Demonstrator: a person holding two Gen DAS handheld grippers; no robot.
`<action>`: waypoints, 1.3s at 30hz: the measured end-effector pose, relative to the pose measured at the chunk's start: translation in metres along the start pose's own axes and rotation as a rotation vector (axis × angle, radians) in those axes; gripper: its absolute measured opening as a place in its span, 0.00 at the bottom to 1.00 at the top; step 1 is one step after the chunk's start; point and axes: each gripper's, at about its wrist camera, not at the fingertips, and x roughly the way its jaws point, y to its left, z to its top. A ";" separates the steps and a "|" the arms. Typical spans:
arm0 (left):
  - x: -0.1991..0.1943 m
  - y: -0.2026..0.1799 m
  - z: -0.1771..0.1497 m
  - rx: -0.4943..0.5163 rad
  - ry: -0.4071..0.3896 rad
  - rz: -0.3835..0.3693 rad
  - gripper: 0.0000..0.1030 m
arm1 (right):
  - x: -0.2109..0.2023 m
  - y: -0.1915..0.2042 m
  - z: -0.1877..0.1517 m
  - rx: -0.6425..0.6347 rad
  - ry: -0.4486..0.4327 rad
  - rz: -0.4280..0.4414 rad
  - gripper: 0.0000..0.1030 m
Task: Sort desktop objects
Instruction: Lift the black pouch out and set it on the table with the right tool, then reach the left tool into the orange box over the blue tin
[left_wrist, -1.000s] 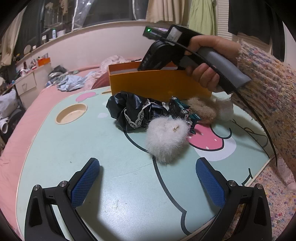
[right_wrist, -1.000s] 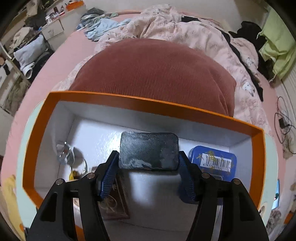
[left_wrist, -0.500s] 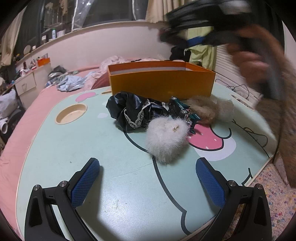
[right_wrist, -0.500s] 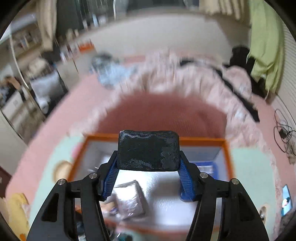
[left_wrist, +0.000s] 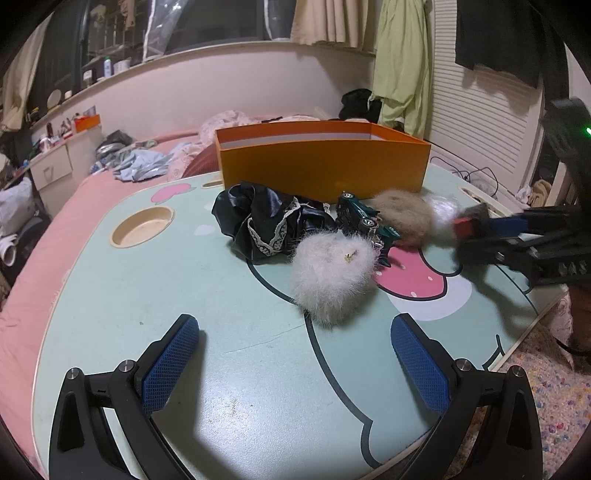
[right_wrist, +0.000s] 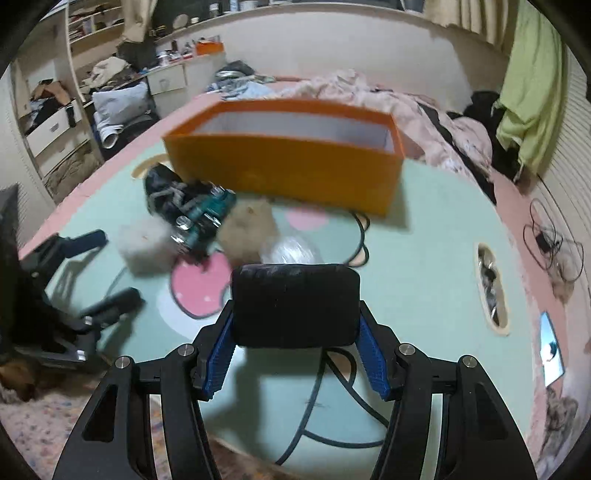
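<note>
Clutter lies in front of the orange box (left_wrist: 325, 168) on the table (left_wrist: 184, 295): a black cloth (left_wrist: 258, 221) with lace trim, a green toy car (left_wrist: 364, 221) beside it, a white puff (left_wrist: 332, 273) nearer the front edge, and a tan puff (left_wrist: 402, 218) with a paler tuft next to it, close to the box's right end. None of these is in the box yet, so I judge the sorting to be partway at best; from here the box's inside shows only bare white wall, and I cannot tell what it already holds.

The right gripper (right_wrist: 295, 354) hangs over the table well in front of the box, its fingers (right_wrist: 218, 354) pinching a dark padded block (right_wrist: 295, 304) by both ends. That block, too, is out of the box.

The left gripper (left_wrist: 295, 369) sits low over the table's near side, in front of the white puff, its fingers (left_wrist: 170, 358) spread wide with nothing between them.

Left to do, as I read it: four or five loose things plus the held block.
</note>
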 end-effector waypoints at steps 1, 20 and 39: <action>0.000 0.000 0.000 0.000 0.000 0.000 1.00 | 0.004 -0.002 0.004 0.015 -0.001 0.022 0.59; 0.001 -0.002 0.000 0.002 0.002 0.001 1.00 | -0.007 0.000 -0.033 0.012 -0.122 -0.054 0.81; -0.007 -0.026 0.148 -0.070 0.106 -0.118 1.00 | -0.005 -0.009 -0.042 0.042 -0.144 -0.075 1.00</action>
